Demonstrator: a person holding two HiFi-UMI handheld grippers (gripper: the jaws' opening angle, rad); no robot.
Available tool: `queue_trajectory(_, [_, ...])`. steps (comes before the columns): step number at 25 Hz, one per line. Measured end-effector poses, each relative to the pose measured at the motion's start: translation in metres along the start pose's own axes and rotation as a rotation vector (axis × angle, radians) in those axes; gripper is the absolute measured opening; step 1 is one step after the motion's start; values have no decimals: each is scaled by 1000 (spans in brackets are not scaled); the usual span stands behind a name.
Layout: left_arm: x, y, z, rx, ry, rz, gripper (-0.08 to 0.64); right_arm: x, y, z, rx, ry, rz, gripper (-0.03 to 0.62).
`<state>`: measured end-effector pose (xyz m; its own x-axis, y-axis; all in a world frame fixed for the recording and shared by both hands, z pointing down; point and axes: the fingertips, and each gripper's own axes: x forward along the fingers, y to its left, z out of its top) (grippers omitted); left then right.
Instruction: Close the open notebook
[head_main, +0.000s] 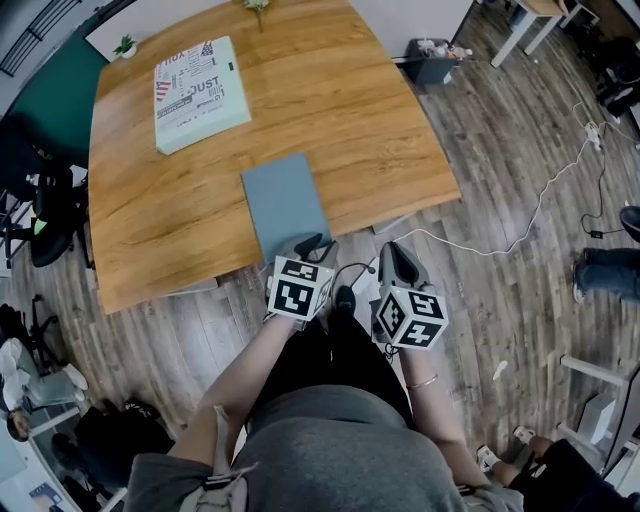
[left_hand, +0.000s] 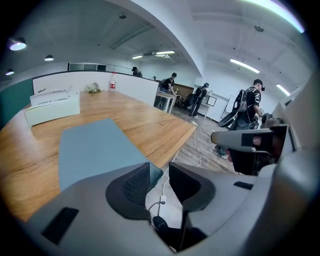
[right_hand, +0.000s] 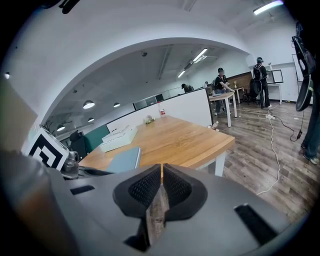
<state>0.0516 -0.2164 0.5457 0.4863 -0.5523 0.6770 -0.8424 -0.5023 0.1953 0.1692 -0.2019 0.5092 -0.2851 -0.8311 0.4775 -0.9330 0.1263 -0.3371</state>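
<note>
A grey-blue notebook (head_main: 285, 205) lies closed and flat on the wooden table (head_main: 350, 120), reaching to the near edge. In the left gripper view the notebook (left_hand: 92, 147) fills the lower left, and its near right corner shows just past the left pad. My left gripper (head_main: 315, 243) hovers at that near edge, jaws open, pads pressing on nothing (left_hand: 160, 172). Off the table's near edge and to the notebook's right, my right gripper (head_main: 395, 255) is shut and empty (right_hand: 162, 172). From the right gripper view the notebook (right_hand: 122, 159) lies far left on the table.
A white printed box (head_main: 200, 95) sits at the table's far left, a small plant (head_main: 125, 45) beyond it. Office chairs (head_main: 50, 215) stand left of the table. A bin (head_main: 435, 60) and a white cable (head_main: 530, 215) are on the wood floor to the right. People stand at desks in the background.
</note>
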Motion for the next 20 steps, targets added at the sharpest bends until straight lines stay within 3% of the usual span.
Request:
queue_trajectory(11, [-50, 39, 33, -19, -183, 129, 91, 2, 36, 22, -42, -45, 74, 16])
queue_trajectory(20, [-102, 87, 45, -100, -318, 259, 46, 7, 74, 51, -91, -100, 160, 8])
